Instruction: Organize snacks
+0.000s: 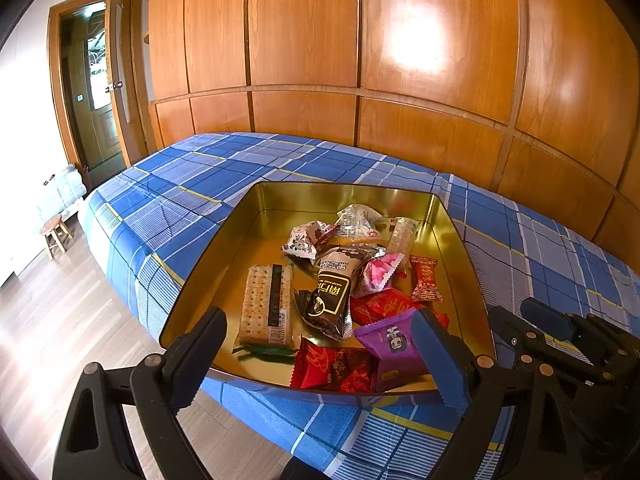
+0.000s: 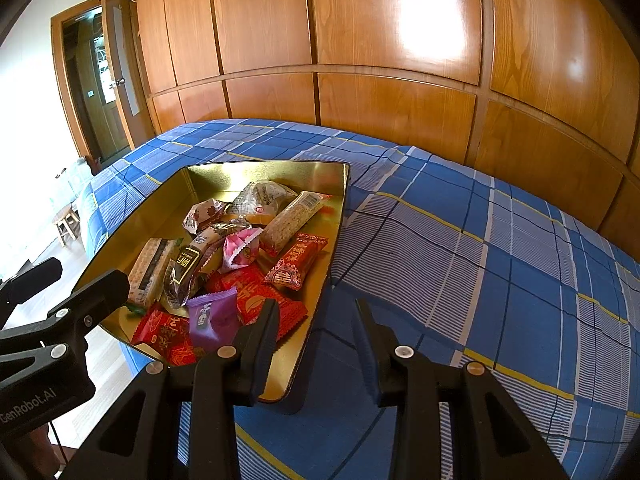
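**Holding two spread grippers at the near edge of a snack tin**

Standing far left in the left wrist view, a small wooden stool [image 1: 56,234] is on the pale floor, near an open doorway [image 1: 94,92]. To the right of it is the bed with a blue checked sheet [image 1: 192,184], and behind the bed is a wall of wooden wardrobe panels [image 1: 304,40].

On the sheet, close to the near corner of the bed, lies a shallow gold tin [image 1: 248,208] with all the snacks inside. At the left of the pile is a long cracker pack [image 1: 266,300] with a dark stripe. Beside it, to the right, is a black packet [image 1: 334,296] with gold characters, then a pink wrapped sweet [image 1: 380,274] and a red candy [image 1: 426,280] near the right wall. At the near rim are a red packet [image 1: 336,366] and, touching it on the right, a purple packet [image 1: 394,344].

The left gripper [image 1: 320,356] hangs over the near rim; its jaws are wide apart and hold nothing. The purple packet is just beside its right finger.

In the right wrist view, the right gripper [image 2: 316,320] is at the near right corner of the tin, also spread and empty. Its left finger is over the tin's edge, and the right finger is over the bare sheet.
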The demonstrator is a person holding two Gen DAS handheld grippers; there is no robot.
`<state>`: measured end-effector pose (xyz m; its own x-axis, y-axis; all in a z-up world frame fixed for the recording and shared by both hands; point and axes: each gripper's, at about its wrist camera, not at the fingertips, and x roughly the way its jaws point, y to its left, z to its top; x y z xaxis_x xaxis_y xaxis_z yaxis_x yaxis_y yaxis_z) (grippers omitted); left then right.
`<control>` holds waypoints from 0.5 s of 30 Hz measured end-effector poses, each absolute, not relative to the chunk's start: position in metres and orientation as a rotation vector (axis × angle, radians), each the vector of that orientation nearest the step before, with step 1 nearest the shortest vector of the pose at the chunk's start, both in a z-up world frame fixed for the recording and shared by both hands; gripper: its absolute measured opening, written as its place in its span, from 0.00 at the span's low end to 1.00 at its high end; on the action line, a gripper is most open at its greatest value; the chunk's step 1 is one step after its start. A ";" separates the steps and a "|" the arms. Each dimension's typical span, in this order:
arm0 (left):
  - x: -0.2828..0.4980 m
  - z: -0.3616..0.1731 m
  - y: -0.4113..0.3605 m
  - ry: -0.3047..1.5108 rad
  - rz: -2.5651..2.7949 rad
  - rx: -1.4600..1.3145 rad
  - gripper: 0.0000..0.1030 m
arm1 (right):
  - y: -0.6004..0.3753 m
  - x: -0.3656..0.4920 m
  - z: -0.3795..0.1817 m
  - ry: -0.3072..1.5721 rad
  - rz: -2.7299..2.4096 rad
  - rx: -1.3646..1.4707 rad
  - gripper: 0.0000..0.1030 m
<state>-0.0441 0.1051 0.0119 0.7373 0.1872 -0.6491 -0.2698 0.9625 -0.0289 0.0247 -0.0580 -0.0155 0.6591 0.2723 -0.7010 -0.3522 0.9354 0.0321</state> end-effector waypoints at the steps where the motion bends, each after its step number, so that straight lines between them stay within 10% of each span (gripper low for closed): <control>1: -0.044 0.012 0.106 0.698 0.252 -0.124 0.91 | -0.058 0.025 -0.015 0.774 0.354 -0.111 0.36; 15: -0.046 0.011 0.110 0.699 0.254 -0.130 0.92 | -0.058 0.024 -0.016 0.772 0.355 -0.113 0.36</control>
